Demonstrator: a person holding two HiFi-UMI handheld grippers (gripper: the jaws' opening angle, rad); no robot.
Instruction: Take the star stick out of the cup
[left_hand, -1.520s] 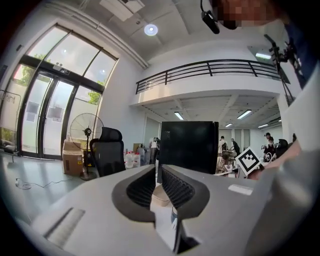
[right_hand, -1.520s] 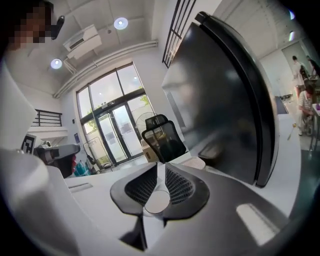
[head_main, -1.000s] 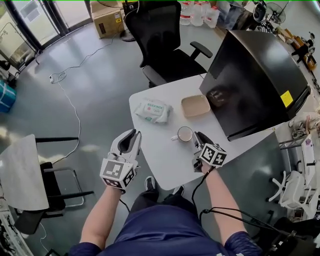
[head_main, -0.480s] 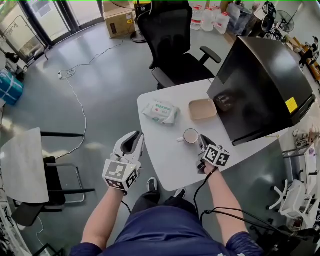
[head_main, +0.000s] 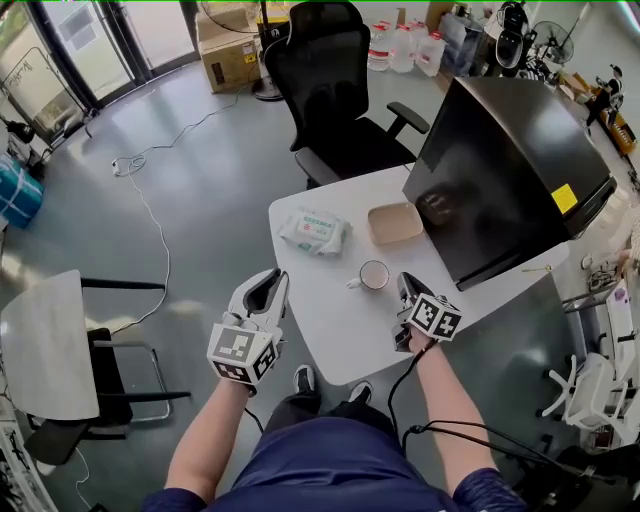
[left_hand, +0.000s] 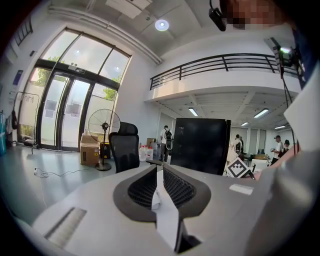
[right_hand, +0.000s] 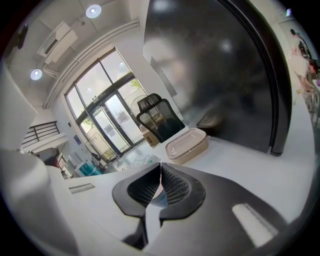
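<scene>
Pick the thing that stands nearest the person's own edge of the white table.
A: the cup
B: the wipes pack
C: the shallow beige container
A: in the head view the cup stands closest to the person's edge of the white table, while the wipes pack and the beige container lie farther back.
</scene>
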